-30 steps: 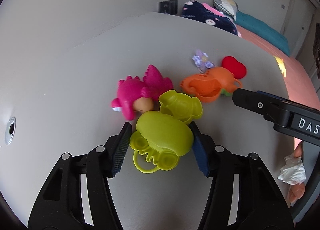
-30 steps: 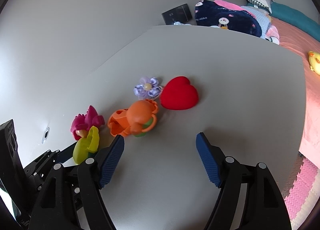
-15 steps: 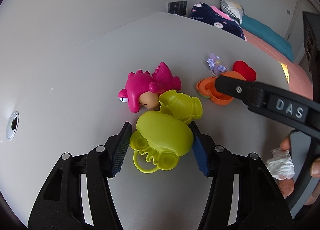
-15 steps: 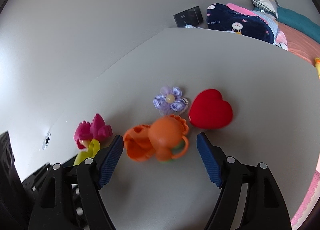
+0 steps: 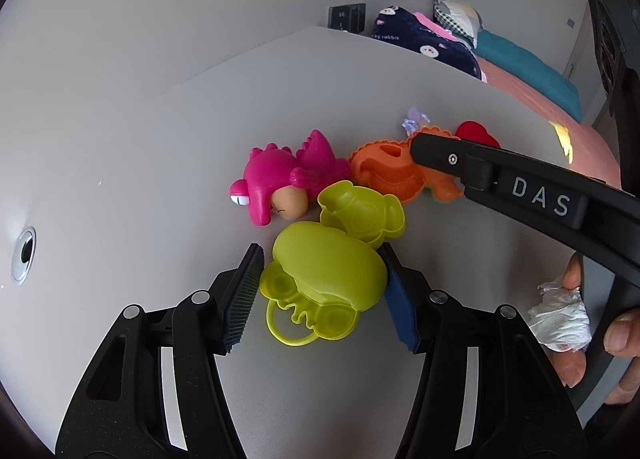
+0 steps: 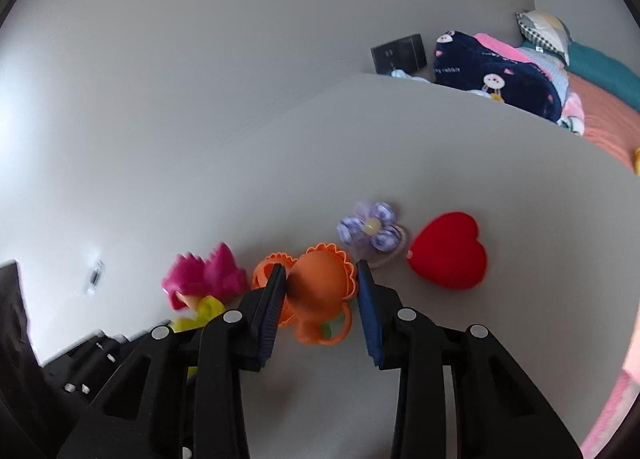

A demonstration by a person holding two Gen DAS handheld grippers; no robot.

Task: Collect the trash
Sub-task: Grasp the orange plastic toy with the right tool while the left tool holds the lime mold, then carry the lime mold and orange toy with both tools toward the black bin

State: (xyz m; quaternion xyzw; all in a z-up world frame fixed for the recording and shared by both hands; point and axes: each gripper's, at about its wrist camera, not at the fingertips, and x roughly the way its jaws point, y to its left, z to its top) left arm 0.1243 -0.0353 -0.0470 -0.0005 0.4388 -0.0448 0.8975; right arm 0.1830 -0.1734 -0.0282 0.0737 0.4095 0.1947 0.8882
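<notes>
Left wrist view: left gripper [image 5: 322, 293] pinching the green toy [image 5: 326, 279] on the table [image 5: 120, 139], beside the pink dinosaur [image 5: 276, 175]. Right gripper [image 6: 322, 299] closing now, orange toy [image 6: 320, 285] between its jaws. Best to squeeze squarely across the dome and lift straight, clear of the red heart [image 6: 448, 255].

Grey table [image 5: 400, 91], with a metal-rimmed hole [image 5: 24, 255] far off to the left. Past the far edge, a black panel [image 5: 347, 16] on the wall. Just right of it, a navy blanket [image 5: 424, 39] printed with cartoon faces, heaped on a bed. Behind that, a checked pillow [image 5: 456, 13], then a teal cushion [image 5: 528, 71] lying along a salmon sheet [image 5: 532, 107].
</notes>
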